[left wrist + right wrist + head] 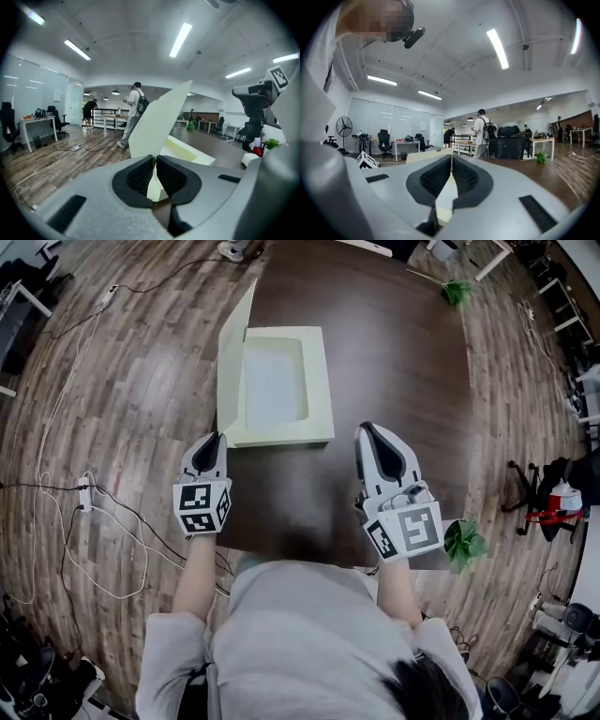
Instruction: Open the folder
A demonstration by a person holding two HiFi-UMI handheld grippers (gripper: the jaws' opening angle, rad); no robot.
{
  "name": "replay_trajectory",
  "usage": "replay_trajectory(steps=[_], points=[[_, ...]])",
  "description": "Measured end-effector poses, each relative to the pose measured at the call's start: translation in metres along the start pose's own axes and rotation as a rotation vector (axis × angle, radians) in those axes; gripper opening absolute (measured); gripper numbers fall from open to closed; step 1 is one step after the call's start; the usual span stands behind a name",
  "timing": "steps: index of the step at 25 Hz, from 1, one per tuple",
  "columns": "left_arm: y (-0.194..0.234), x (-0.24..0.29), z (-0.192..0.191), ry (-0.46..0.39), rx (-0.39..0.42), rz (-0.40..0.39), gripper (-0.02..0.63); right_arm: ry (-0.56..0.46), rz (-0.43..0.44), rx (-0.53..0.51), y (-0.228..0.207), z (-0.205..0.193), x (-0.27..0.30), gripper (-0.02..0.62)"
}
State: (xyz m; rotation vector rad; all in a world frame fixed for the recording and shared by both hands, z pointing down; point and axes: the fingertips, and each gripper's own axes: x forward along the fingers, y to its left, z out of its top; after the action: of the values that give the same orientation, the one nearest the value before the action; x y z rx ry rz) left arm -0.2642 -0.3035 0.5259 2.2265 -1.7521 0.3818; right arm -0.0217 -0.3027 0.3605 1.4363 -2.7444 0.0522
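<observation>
Grey, seemingly short-sleeved top [291,634]; left gripper [217,435], right gripper [367,426] pale grey with black ribbed fingers [138,177]

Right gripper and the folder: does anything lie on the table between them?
Nothing does. The head view shows only bare dark table between the right gripper and the right edge of the open folder.

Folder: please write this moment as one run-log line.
folder: cover raised at left | left hand-held gripper: shut, empty, by near corner | right hand-held gripper: shut, empty, apart from folder
</observation>
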Motion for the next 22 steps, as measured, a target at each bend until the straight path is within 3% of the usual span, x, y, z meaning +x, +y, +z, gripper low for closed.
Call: replay_trajectory(steps=[8, 22], points=[[0.020, -0.009, -0.006, -0.029, -0.161, 0.058, 0.018, -0.005, 0.026, -0.012, 0.012, 0.004, -0.005, 0.015], [0.020, -0.009, -0.005, -0.024, -0.190, 0.054, 0.018, -0.011, 0.046, -0.024, 0.021, 0.009, -0.010, 0.015]])
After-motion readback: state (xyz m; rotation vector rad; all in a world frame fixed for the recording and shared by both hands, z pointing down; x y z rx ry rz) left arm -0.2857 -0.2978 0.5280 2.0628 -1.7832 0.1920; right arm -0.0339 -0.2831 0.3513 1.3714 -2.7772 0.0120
